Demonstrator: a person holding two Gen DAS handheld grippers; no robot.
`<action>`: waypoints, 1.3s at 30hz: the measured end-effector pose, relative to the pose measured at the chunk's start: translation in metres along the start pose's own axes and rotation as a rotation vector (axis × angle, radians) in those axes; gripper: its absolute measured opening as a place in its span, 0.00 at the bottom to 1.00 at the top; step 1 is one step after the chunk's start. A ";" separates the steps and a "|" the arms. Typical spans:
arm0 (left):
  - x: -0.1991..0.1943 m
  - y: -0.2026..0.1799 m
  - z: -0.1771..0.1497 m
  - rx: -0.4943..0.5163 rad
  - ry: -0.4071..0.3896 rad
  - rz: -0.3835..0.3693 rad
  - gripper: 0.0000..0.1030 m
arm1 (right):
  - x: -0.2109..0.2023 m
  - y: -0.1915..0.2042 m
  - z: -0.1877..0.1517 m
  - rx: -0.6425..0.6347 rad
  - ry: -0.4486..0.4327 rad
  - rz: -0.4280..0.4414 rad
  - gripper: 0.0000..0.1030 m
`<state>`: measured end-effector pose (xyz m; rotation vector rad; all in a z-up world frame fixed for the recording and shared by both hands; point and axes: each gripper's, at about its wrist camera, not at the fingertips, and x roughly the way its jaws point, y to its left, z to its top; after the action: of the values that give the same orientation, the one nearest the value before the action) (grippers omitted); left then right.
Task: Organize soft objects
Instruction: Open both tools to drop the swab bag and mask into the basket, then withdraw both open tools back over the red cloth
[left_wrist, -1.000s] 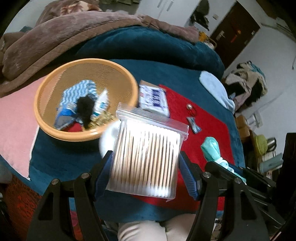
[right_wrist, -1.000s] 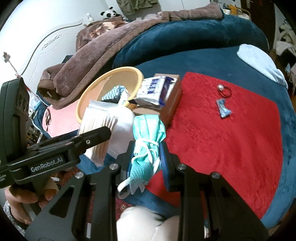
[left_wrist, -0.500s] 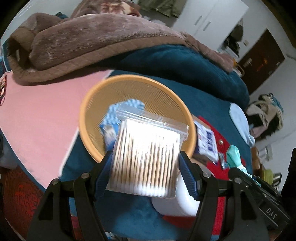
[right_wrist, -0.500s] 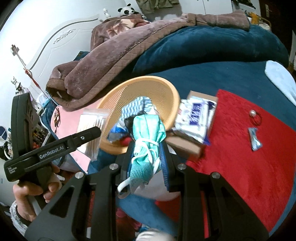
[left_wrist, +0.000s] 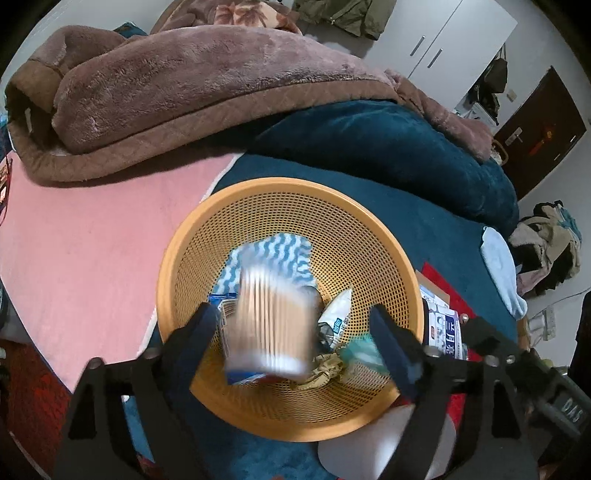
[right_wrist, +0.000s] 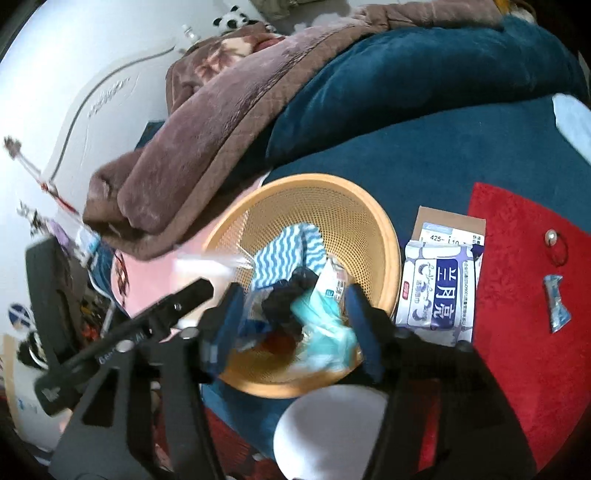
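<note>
Left wrist view: left gripper (left_wrist: 301, 341) is over the orange mesh basket (left_wrist: 373, 218), jaws opening and already wide. The bag of cotton swabs (left_wrist: 271, 319) sits between the pads, blurred, clear of both, so nothing is gripped. In the basket below it: a blue-and-white wavy cloth (left_wrist: 275, 254), a white sachet (left_wrist: 338, 314), something crumpled and gold (left_wrist: 325, 367) and a bit of teal mask (left_wrist: 364, 350). The basket rests on a teal blanket (left_wrist: 406, 147), with a pink sheet (left_wrist: 85, 240) to its left and a brown quilt (left_wrist: 184, 85) behind. A wipes pack (left_wrist: 443, 332) lies just past the basket's right rim.

Right wrist view: right gripper (right_wrist: 293, 319) is also over the basket (right_wrist: 384, 236), jaws opening, about half spread. The teal mask (right_wrist: 323, 328) lies between the pads, motion-blurred, and appears free of them; whether it touches the pile below I cannot tell. A dark item (right_wrist: 286, 301) and the wavy cloth (right_wrist: 288, 258) are beside it. The left gripper's finger (right_wrist: 162, 312) crosses at lower left. Wipes pack (right_wrist: 439, 291) on a cardboard box (right_wrist: 452, 225) just right of the basket; a red mat (right_wrist: 524, 332) holds a hair tie with a bead (right_wrist: 554, 243) and a small blue wrapper (right_wrist: 557, 308).
</note>
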<state>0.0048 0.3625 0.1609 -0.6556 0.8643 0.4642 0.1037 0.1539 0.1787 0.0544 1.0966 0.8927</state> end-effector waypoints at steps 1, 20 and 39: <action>-0.002 0.000 -0.002 0.000 -0.005 0.004 0.93 | -0.002 -0.002 0.000 0.007 -0.005 0.001 0.66; -0.042 0.003 -0.052 0.056 0.021 0.120 0.99 | -0.036 0.006 -0.054 -0.086 0.023 -0.063 0.97; -0.069 -0.064 -0.111 0.194 0.040 0.093 0.99 | -0.092 -0.029 -0.106 -0.040 -0.008 -0.084 1.00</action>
<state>-0.0557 0.2327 0.1856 -0.4487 0.9677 0.4454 0.0237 0.0354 0.1821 -0.0214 1.0656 0.8379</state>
